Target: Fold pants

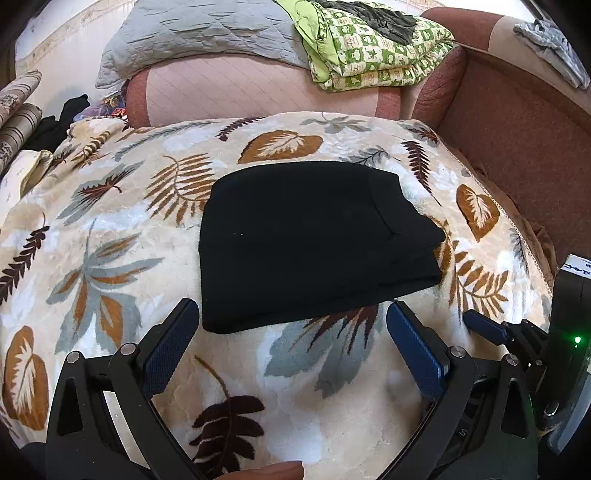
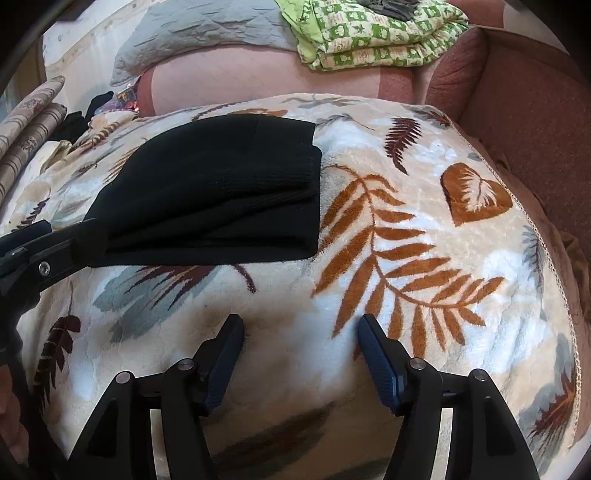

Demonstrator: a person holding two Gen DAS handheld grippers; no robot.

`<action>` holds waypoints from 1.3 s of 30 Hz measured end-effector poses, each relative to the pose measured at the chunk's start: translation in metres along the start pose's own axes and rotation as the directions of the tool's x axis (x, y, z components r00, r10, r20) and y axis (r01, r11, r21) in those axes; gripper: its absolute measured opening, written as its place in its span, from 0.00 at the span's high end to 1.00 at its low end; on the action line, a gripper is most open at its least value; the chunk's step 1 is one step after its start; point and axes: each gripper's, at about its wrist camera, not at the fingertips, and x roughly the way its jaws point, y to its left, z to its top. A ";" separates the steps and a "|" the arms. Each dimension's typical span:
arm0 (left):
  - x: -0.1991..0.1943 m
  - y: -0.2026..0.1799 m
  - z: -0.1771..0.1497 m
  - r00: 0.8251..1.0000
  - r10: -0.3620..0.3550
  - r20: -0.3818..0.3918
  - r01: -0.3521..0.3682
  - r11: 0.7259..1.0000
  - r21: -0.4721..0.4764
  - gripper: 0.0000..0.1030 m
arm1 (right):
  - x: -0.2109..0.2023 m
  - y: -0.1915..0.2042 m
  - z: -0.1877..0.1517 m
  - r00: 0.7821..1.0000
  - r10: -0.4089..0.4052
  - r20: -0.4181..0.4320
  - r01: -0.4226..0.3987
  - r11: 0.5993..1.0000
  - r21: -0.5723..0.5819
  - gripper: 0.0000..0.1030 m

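The black pants lie folded into a compact stack on the leaf-print blanket. They also show in the right wrist view at upper left. My left gripper is open and empty, its jaws spread just short of the stack's near edge. My right gripper is open and empty over the blanket, to the right of and nearer than the pants. The left gripper's body shows at the left edge of the right wrist view, and the right gripper's finger at the right of the left wrist view.
A reddish sofa runs behind and to the right. On its back lie a grey quilt, a green patterned quilt and a grey garment. Striped cushions and dark clothes sit at far left.
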 end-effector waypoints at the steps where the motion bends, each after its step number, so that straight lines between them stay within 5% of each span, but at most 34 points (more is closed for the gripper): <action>1: 0.000 0.000 0.000 1.000 -0.001 -0.003 0.001 1.000 -0.002 0.01 | 0.000 -0.001 0.001 1.000 0.003 -0.004 -0.003 1.000 0.012 0.38; 15: 0.020 0.021 -0.006 0.991 -0.045 -0.124 0.028 0.990 -0.139 0.01 | 0.001 -0.004 0.002 0.999 0.037 -0.021 -0.035 0.998 0.061 0.33; 21: 0.024 0.020 -0.007 0.989 -0.046 -0.141 0.028 0.991 -0.130 0.01 | -0.015 -0.026 0.006 0.984 0.156 0.086 -0.171 0.964 0.204 0.33; 25: 0.026 0.019 -0.008 0.988 -0.035 -0.147 0.017 0.992 -0.123 0.01 | -0.023 -0.025 0.010 0.985 0.119 0.126 -0.142 0.971 0.194 0.33; 39: 0.023 0.016 -0.009 0.991 -0.026 -0.128 0.012 0.995 -0.103 0.01 | -0.017 -0.052 0.003 0.994 -0.099 0.053 0.083 0.963 0.255 0.33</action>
